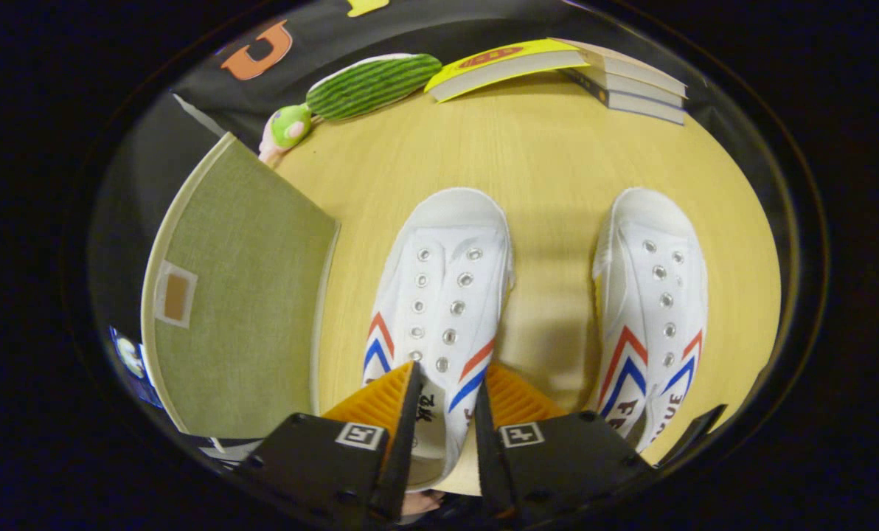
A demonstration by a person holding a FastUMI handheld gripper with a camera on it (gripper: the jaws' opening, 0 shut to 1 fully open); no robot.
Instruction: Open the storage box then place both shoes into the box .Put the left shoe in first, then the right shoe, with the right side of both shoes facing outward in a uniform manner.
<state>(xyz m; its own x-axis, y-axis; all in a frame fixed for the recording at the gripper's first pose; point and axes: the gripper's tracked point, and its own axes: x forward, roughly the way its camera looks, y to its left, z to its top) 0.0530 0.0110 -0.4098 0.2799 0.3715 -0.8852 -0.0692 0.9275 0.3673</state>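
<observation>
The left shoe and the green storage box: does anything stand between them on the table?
Nothing visible does. The gripper has its fingers on either side of the left shoe, near its heel. The storage box stands just beside that shoe, its lid shut, with bare table between.

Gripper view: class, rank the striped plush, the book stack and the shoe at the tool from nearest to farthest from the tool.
1. Shoe: its heel end lies between the tool's fingers.
2. Striped plush: far beyond, by the box side.
3. Book stack: about as far as the plush; too close to call.
</observation>
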